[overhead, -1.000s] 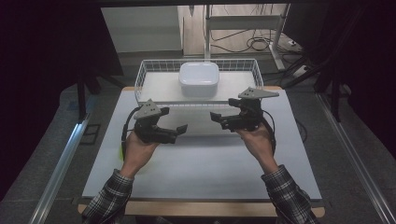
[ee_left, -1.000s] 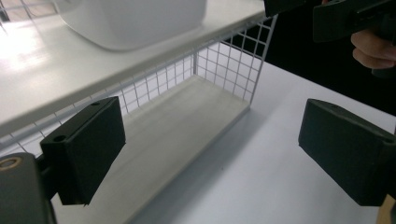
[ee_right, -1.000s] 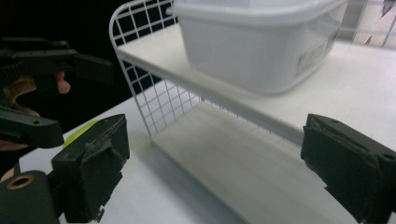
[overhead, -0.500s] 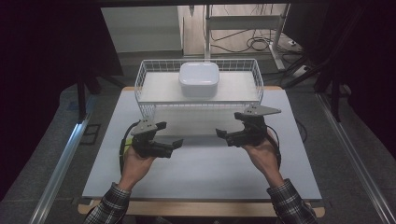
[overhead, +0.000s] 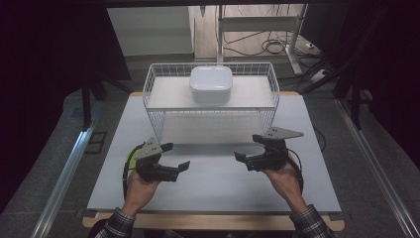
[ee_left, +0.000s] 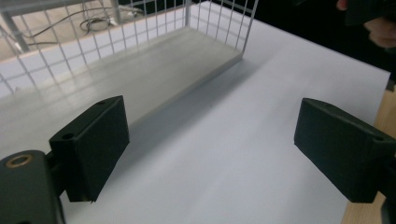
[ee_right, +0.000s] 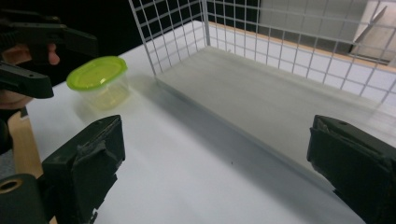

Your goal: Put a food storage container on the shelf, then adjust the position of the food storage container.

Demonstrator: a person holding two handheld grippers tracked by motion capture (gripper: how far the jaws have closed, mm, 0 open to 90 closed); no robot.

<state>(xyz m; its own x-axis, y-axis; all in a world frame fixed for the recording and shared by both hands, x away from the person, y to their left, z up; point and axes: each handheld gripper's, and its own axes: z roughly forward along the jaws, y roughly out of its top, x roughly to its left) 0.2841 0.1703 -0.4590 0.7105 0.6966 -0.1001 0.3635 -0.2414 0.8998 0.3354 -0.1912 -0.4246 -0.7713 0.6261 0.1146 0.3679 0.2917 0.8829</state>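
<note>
Both my left gripper (overhead: pixel 174 156) and right gripper (overhead: pixel 247 148) gape empty; next, I judge, my left reaches the green-lidded tub (ee_right: pixel 99 81) beside it.

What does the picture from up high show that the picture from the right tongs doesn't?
The high view takes in the white lidded box sitting on top of the wire rack, and the person's two hands with the right tongs from outside. The right gripper view gives a clear look at the clear tub with a green lid on the table beside the rack. Both share the white table, the wire rack and the open left tongs.
</note>
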